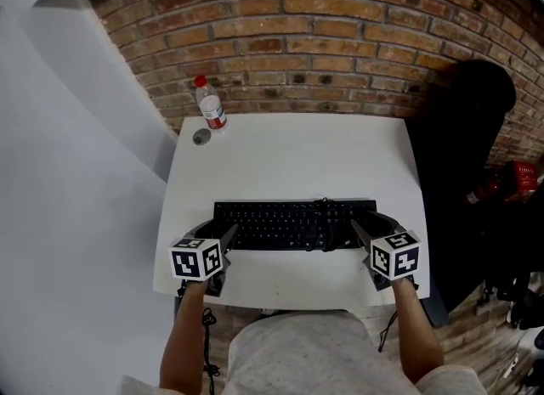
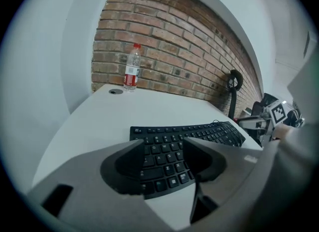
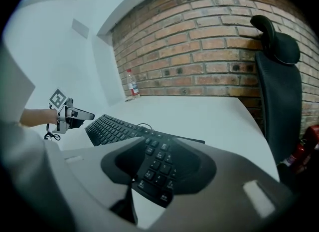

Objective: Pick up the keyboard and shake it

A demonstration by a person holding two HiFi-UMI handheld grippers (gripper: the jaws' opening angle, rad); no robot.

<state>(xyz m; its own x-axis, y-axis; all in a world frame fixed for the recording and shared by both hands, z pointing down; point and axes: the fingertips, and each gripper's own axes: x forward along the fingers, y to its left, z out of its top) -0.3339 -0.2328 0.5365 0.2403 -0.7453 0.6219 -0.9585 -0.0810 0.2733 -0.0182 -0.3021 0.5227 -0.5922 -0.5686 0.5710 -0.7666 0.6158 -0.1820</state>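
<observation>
Fingers (image 2: 122, 166) of left gripper (image 2: 164, 143) sat half open around the keyboard's (image 1: 289, 223) left end, no grip. Right gripper (image 3: 155, 146) same, at its right end.

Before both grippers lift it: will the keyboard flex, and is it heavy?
Probably flexes a little: the keyboard is long and thin. Likely light, being so flat. Its cable, lying loose on top, may swing.

White table (image 1: 297, 160): water bottle (image 1: 210, 104) upright at far left corner; brick wall (image 1: 323, 36) behind; black chair (image 1: 463, 130) beside right edge.
</observation>
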